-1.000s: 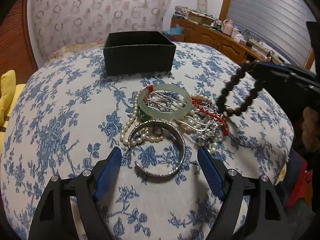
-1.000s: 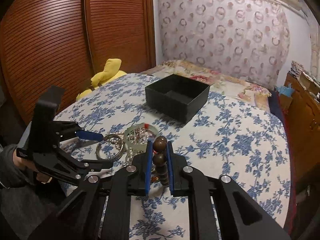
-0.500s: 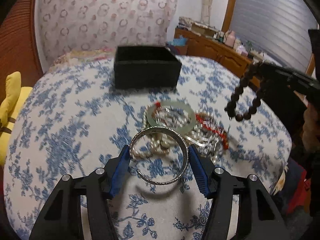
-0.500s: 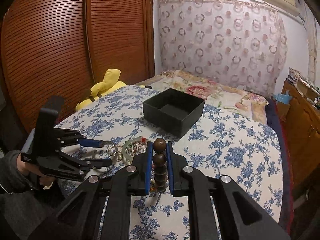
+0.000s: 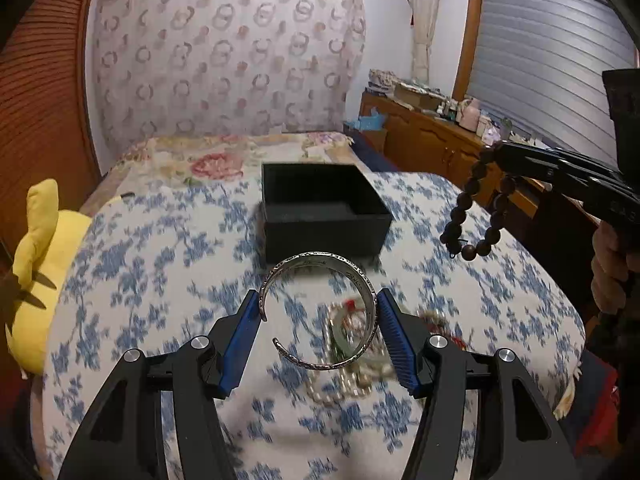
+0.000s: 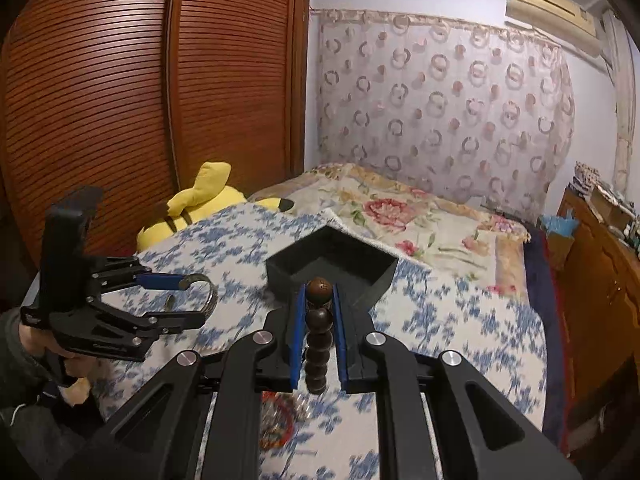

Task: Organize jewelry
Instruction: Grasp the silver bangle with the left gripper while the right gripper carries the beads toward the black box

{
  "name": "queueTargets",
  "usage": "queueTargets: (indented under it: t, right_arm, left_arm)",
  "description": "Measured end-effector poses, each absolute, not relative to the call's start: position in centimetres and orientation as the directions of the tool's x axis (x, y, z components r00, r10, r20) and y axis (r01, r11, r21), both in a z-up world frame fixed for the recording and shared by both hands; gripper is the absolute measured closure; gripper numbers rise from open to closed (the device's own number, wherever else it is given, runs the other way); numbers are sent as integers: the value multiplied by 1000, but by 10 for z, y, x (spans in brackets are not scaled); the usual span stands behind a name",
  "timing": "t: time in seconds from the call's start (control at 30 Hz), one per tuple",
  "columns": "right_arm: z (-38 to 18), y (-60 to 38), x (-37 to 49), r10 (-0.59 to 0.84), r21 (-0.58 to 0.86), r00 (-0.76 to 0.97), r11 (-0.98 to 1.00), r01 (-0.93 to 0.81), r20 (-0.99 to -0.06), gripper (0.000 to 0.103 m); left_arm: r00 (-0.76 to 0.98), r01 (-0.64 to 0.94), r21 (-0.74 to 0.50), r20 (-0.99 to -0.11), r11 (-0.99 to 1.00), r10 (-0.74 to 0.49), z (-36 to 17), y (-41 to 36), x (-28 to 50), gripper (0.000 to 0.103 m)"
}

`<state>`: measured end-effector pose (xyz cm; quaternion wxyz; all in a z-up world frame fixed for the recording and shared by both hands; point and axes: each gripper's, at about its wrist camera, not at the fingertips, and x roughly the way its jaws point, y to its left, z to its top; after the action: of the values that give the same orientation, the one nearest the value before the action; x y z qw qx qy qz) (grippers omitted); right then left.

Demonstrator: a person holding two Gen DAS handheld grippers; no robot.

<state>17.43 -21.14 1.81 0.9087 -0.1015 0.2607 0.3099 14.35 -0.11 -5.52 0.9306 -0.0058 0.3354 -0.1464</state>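
With both claws loaded, two bracelets are carried above the bed (image 5: 132, 248) toward the black box (image 5: 324, 210).

The left claw (image 5: 318, 320), roughly half open, clamps the silver cuff (image 5: 320, 272) across its width; the right claw (image 6: 316, 320), nearly closed, pinches the dark bead bracelet (image 6: 318, 344), which hangs free. The remaining jewelry pile (image 5: 352, 360) lies below on the bedspread, near the box.

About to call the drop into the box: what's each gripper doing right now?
Left gripper: shut on the silver cuff bangle, lifted off the bed.
Right gripper: shut on the dark wooden bead bracelet.
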Motion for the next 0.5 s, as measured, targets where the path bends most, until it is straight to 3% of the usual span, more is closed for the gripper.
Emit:
queueTargets:
  t: [0.5]
  right_arm:
    - [40,-190,217,508,-46,672,779,-625,-539,88]
  left_arm:
    - [757,263,-90,-598,961,-263,-40,-1,166,46]
